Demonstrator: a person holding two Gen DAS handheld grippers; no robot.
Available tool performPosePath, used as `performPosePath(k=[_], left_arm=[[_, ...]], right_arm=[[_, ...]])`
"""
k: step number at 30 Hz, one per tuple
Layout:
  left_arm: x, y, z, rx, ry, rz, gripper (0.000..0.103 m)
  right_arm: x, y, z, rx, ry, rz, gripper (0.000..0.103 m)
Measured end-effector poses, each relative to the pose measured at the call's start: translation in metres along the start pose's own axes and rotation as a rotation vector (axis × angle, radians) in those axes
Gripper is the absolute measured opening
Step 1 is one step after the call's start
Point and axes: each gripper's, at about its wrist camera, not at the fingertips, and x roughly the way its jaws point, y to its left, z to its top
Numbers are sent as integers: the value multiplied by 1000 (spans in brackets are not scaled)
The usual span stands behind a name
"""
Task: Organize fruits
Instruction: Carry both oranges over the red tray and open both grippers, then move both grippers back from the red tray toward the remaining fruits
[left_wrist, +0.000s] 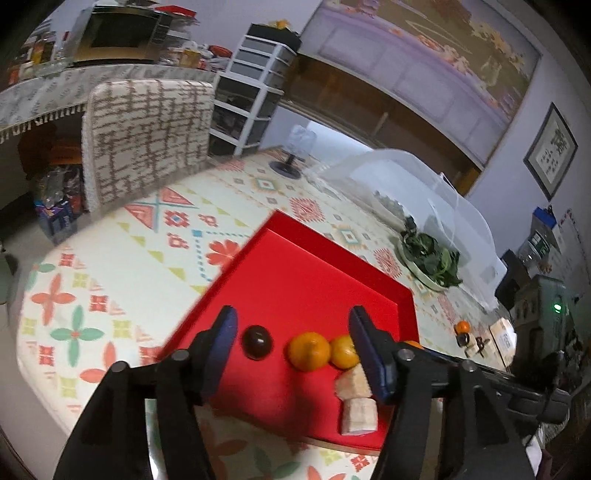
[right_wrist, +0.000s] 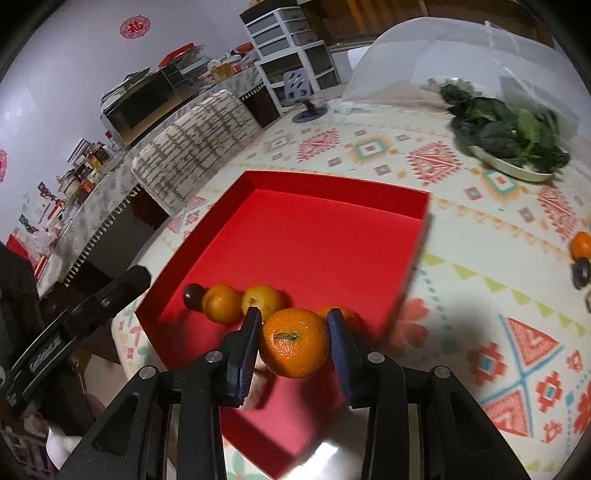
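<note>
The right gripper (right_wrist: 293, 341) clamps a round orange mandarin (right_wrist: 293, 343) above the shallow red cardboard tray's (right_wrist: 332, 184) near edge. Lower it beside the fruit row there before releasing, so it doesn't roll; the left gripper (left_wrist: 291, 345) hovers wide open and empty.

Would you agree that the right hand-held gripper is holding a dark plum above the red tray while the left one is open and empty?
Not quite: the right hand-held gripper holds a round orange tangerine, as the right wrist view shows. It is above the shallow red tray, and the left hand-held gripper is open and empty.

Mandarin (right_wrist: 293, 344) held above red tray (right_wrist: 332, 206); three fruits inside.
</note>
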Motion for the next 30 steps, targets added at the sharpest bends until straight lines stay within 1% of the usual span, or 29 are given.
performPosePath(k=[3, 8, 9, 10, 11, 13, 15, 21, 24, 26, 28, 30], left_arm=[[-8, 8, 2, -5, -13, 12, 64], [-18, 16, 5, -6, -29, 32, 69], [-19, 18, 6, -8, -31, 34, 70], [-21, 19, 6, -8, -32, 36, 70], [-23, 20, 6, -8, -33, 37, 71], [-25, 21, 7, -6, -36, 38, 71], [-26, 19, 7, -3, -38, 34, 72], [-29, 4, 4, 35, -47, 28, 74], [-35, -12, 2, 81, -83, 67, 79], [-42, -24, 0, 126, -127, 115, 81], [-50, -37, -2, 163, -177, 171, 92], [-60, -49, -5, 186, -240, 223, 99]], right_arm=[[17, 6, 10, 5, 16, -1, 40], [37, 15, 22, 2, 32, -20, 41], [39, 16, 26, 5, 24, -26, 42], [39, 17, 29, 7, 18, -28, 46], [38, 18, 31, 9, 10, -30, 49], [30, 19, 36, 10, -25, -35, 58], [20, 19, 38, 9, -55, -37, 63], [-12, 9, 27, 45, -111, -41, 66], [-25, 3, 16, 58, -130, -57, 67], [-34, 0, 7, 61, -143, -66, 67], [-42, -1, -1, 54, -158, -85, 67], [-51, -3, -9, 47, -176, -100, 67]])
